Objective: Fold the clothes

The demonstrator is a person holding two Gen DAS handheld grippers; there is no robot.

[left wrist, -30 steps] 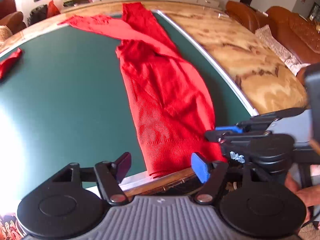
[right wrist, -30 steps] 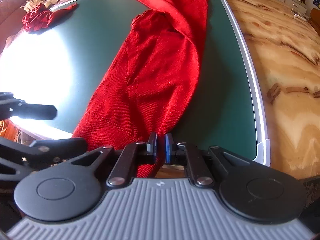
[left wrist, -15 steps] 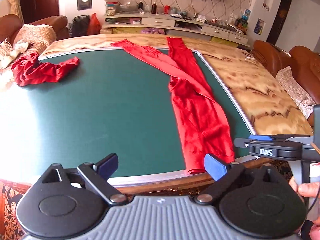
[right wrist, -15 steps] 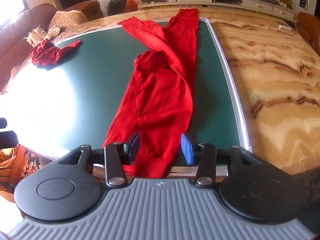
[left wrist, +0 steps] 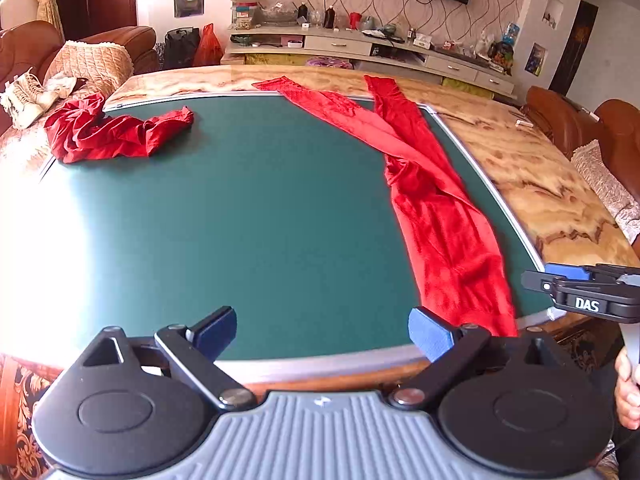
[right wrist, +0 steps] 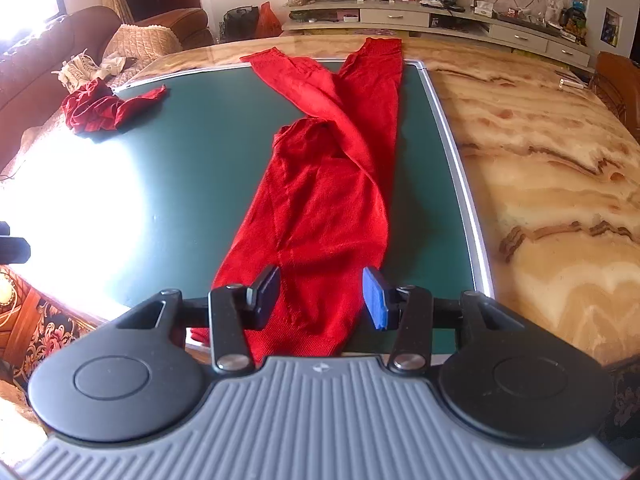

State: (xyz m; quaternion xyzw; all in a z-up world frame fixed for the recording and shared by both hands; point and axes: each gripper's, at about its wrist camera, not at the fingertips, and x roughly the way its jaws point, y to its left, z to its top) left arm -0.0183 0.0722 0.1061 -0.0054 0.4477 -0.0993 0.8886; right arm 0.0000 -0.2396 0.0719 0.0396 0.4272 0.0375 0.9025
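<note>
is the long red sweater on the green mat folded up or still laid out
Partly folded: the red sweater lies stretched lengthwise along the green mat, narrowed into a strip, one sleeve crossing over it. No compact fold yet.

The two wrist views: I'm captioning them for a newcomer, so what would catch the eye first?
A long red sweater stretches along the right side of the green mat, its sleeves crossing at the far end. A crumpled red cloth sits at the mat's far left corner. Both the left gripper and right gripper are open.
</note>
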